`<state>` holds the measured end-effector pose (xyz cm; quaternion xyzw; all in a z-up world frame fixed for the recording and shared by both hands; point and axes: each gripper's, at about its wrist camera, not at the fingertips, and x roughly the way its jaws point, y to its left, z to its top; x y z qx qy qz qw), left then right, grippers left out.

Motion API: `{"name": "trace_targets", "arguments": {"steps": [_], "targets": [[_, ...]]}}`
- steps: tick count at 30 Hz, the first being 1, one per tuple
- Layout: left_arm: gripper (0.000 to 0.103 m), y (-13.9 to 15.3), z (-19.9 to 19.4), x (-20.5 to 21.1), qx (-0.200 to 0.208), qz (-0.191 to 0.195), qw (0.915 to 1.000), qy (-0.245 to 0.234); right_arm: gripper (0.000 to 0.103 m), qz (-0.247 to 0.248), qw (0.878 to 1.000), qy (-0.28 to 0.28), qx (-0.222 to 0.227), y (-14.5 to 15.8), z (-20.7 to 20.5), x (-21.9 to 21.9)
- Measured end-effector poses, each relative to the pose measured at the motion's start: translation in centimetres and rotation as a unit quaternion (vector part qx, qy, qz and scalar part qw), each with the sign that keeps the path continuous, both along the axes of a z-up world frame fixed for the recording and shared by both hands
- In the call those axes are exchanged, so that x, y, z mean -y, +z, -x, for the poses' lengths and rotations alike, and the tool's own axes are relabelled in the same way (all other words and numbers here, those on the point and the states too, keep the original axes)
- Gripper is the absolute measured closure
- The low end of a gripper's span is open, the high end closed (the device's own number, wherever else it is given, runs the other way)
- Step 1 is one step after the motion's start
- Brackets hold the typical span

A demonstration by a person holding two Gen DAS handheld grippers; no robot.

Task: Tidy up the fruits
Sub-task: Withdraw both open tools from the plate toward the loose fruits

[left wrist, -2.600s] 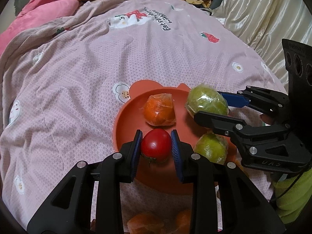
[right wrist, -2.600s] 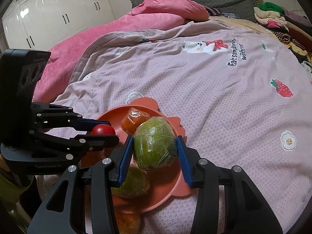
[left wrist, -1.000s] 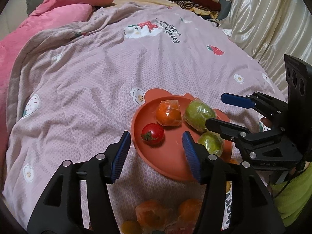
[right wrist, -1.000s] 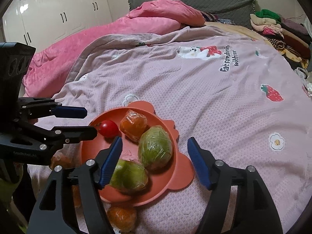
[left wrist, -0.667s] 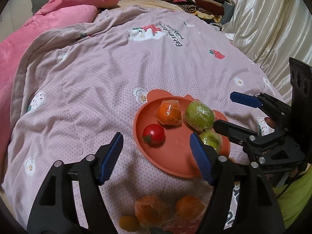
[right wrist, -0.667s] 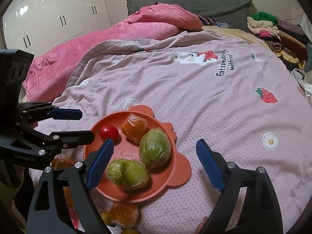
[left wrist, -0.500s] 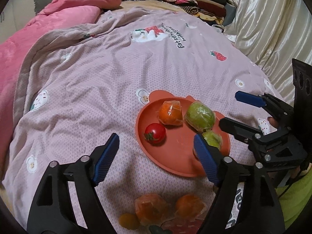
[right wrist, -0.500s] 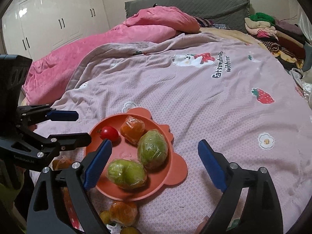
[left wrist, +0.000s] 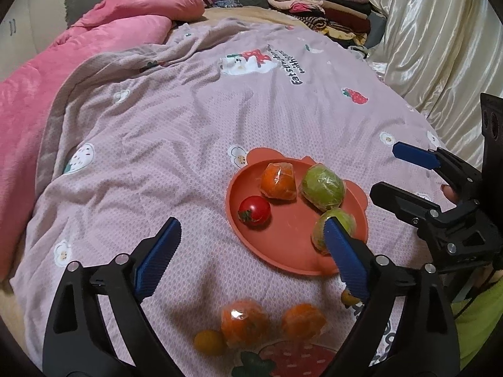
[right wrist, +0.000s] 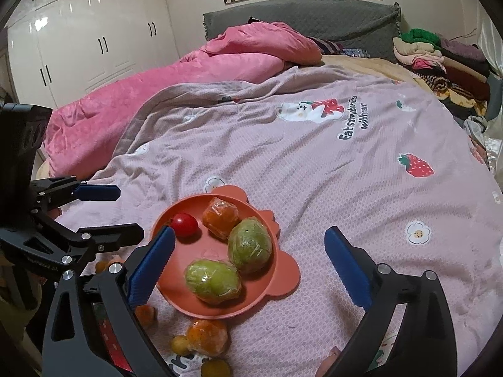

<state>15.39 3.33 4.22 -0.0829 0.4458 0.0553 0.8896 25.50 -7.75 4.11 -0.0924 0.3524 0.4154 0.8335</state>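
Main risk: the orange bear-ear plate (left wrist: 283, 260) sits on a soft, wrinkled pink strawberry-print quilt (left wrist: 188, 110), not a hard top. Press down near its rim w/ a gripper and it could tip, sending the round fruit rolling off. The film-wrapped pieces look slick too, so a pinch off-centre could squirt one out sideways.

On the plate: a bare red tomato (left wrist: 254, 211) at its left side w/ green calyx showing, a wrapped orange (left wrist: 278, 180) at the far side, a wrapped green fruit (left wrist: 322, 186) right of that orange, and a 2nd wrapped green fruit (left wrist: 334, 231) at the plate's near-right edge, partly behind the left tool's blue pad.

Off the plate, just beyond its near rim on the quilt: 2 more wrapped oranges (left wrist: 245, 325) and small yellow fruit (left wrist: 209, 341), one close to the rim. These seem to be what's left to sort.

Left gripper (left wrist: 250, 251) has jaws spread wide, holding nothing, above the plate's near-left edge. Right gripper (right wrist: 248, 264) likewise wide apart and empty, straddling the plate.
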Motion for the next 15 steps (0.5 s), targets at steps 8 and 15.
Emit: {"name": "trace_targets", "arguments": {"steps": [8, 15], "targets": [[0.01, 1.0, 0.7, 0.1, 0.01, -0.004, 0.9999, 0.008, 0.006, -0.004, 1.0, 0.003, 0.013, 1.0, 0.8, 0.1], [0.01, 2.1, 1.8, 0.2, 0.023, -0.009, 0.9996, 0.013, 0.005, -0.013, 0.999, 0.005, 0.029, 2.5, 1.9, 0.2]]}}
